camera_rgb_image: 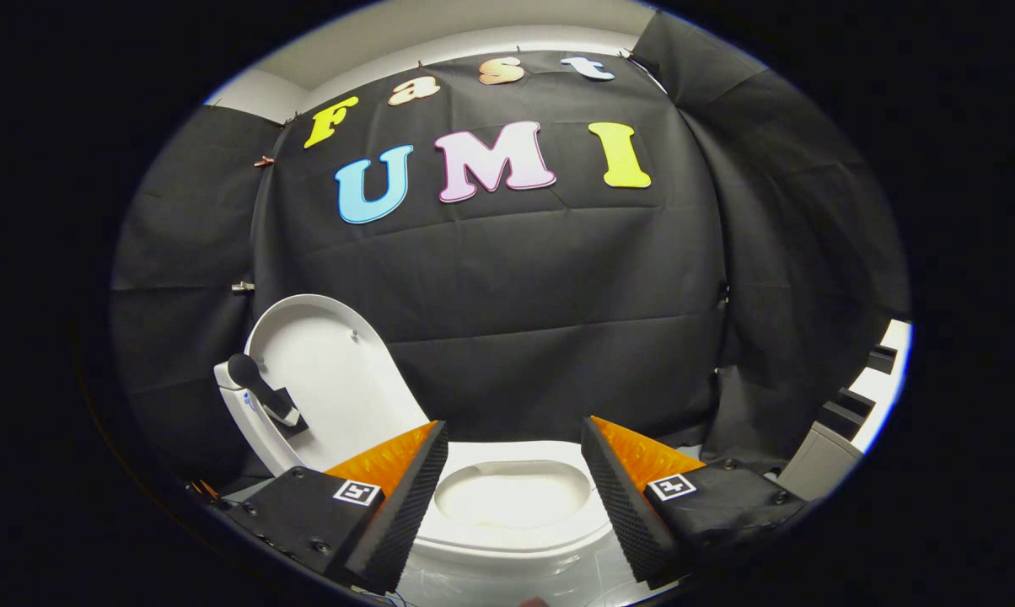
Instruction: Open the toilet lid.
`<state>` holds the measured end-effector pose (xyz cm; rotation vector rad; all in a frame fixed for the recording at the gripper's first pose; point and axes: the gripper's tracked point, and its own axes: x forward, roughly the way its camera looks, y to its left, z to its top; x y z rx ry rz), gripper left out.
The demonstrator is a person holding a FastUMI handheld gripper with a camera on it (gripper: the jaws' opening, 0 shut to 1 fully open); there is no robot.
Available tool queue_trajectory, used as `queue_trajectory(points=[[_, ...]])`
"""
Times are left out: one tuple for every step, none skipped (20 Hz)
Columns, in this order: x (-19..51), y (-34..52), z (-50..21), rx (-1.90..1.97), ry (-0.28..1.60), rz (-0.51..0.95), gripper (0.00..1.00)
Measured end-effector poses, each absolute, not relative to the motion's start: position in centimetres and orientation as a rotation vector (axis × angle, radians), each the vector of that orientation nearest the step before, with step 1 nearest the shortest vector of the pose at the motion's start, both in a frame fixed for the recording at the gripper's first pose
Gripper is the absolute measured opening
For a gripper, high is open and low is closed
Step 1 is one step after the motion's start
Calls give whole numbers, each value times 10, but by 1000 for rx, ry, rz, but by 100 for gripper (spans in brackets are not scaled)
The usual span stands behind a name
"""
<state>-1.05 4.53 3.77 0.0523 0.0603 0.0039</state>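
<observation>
White toilet lid (330,371) stands raised beside the toilet bowl (507,497), a dark handle (263,392) clamped to its edge. Tongs (514,472) hang spread and empty over the bowl.

Black cloth (516,295) hangs as the back wall, creased in long folds, with more cloth draped down both sides. Small clips (265,160) pinch it along its top and left edge. Above the cloth runs a pale wall (474,34). Right of the cloth, low down, stands a grey box (824,459) beside dark steps (857,400).
</observation>
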Motion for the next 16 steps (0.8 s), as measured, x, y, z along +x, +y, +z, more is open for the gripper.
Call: queue_trajectory(points=[[-11, 45, 37, 53, 63, 7, 99], [-11, 46, 36, 55, 66, 7, 99], [-12, 47, 36, 56, 69, 9, 99], [-12, 48, 36, 55, 70, 13, 99], [-12, 48, 36, 53, 72, 12, 99], [-11, 49, 35, 50, 72, 12, 99], [-11, 48, 34, 48, 75, 12, 99], [-10, 48, 32, 49, 80, 13, 99], [-11, 48, 30, 49, 86, 14, 99], [-11, 49, 30, 49, 91, 14, 99], [-11, 48, 29, 48, 93, 14, 99], [-11, 48, 28, 47, 94, 14, 99], [-11, 48, 29, 47, 95, 15, 99], [-12, 47, 28, 46, 95, 12, 99], [-11, 48, 29, 46, 94, 13, 99], [-11, 47, 29, 48, 96, 13, 99]])
